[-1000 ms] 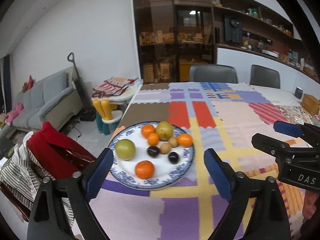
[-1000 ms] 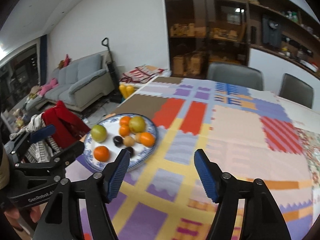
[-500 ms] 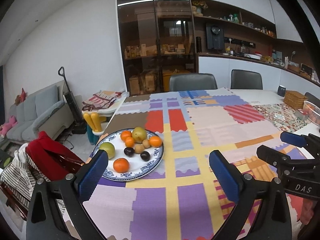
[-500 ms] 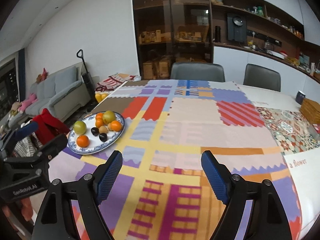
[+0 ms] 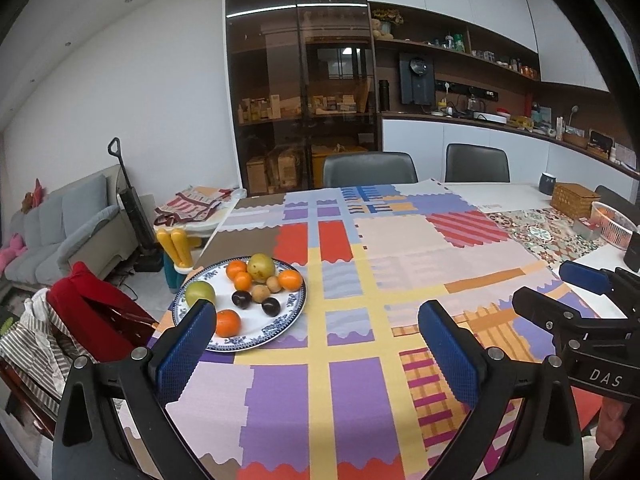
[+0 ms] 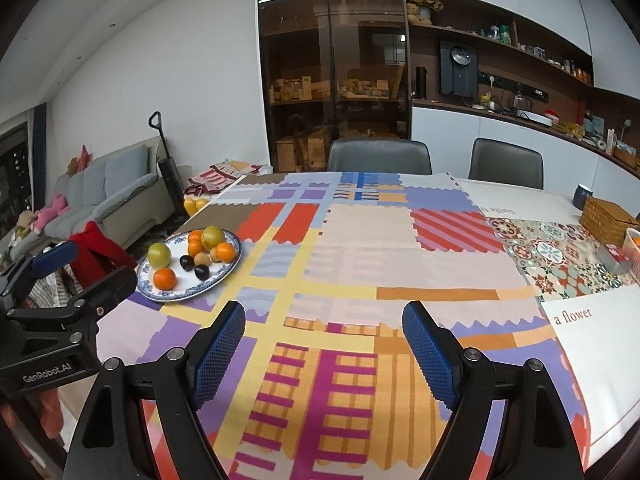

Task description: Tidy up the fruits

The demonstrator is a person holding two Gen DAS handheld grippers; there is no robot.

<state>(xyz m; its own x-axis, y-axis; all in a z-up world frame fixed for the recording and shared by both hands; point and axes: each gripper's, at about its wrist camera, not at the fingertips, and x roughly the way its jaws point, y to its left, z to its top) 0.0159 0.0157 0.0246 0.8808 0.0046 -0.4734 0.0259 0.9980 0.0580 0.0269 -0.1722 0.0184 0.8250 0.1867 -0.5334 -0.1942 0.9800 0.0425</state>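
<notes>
Both views have backed away from the plate [image 5: 298, 300] of fruit; each gripper's jaws have opened wider, empty

Tabletop [image 6: 520, 196] was covered by a patchwork-patterned cloth [image 6: 360, 248] in purple, yellow, red and pink. A blue-and-white plate [image 6: 230, 268] sat on the cloth near the left edge, carrying fruit. Far right: a wicker box [image 6: 604, 216], a dark mug [image 6: 582, 196] just behind it, and a floral-tile mat [image 6: 560, 256].
</notes>
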